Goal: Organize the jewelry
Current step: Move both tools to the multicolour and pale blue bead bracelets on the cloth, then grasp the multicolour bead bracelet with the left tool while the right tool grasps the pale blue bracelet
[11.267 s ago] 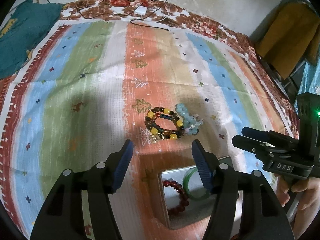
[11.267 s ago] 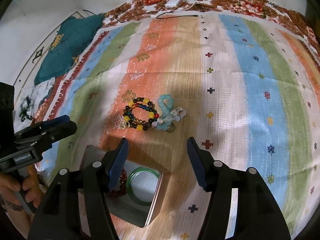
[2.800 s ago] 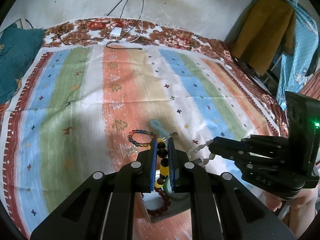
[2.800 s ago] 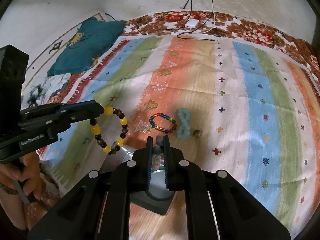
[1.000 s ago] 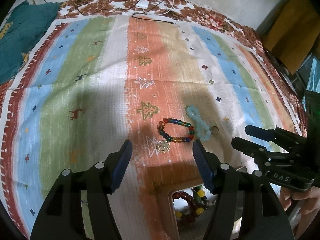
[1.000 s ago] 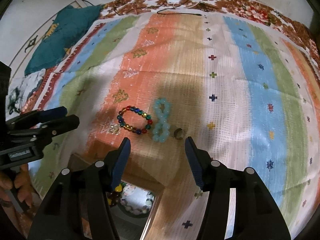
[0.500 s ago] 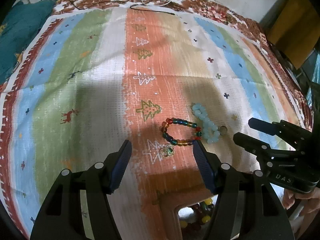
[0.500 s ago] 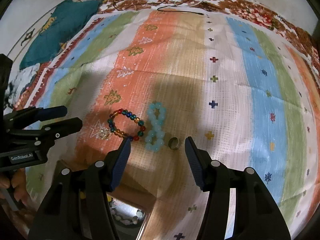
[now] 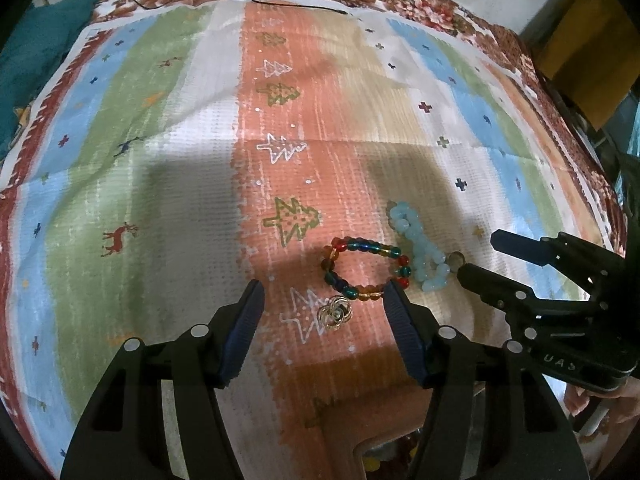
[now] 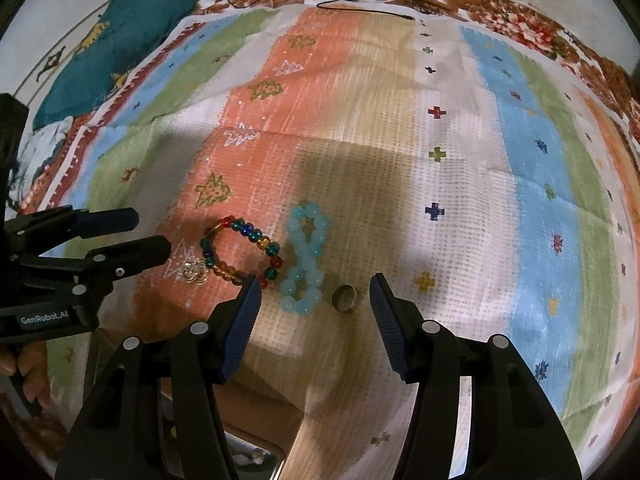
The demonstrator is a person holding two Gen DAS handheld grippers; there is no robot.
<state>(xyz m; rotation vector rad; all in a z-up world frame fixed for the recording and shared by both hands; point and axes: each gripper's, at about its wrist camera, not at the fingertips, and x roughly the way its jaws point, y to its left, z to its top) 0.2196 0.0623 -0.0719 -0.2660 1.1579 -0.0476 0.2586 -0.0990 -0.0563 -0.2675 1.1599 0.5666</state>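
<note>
Four pieces are still lying out on the striped blanket (image 9: 152,128) covering the bed, so the sorting is looking only partly done. Going from the left, the left tongs (image 9: 324,304) are standing wide with nothing between them, hanging just over a small gold charm (image 9: 334,313); their jaws have just been closing a little, with nothing gripped. Next to the charm the multicoloured bead bracelet (image 9: 366,268) is lying in an open loop, and touching its right side the pale blue bead bracelet (image 10: 305,258) is sitting twisted into a figure eight. Just beside that a metal ring (image 10: 344,297) is resting on the cloth. The right tongs (image 10: 316,312) are hovering wide and empty above the blue bracelet and the ring. At the near edge a metal tin (image 10: 256,458) is already holding some beaded pieces, mostly hidden behind the tongs, so I judge these four are what is left to go in.
</note>
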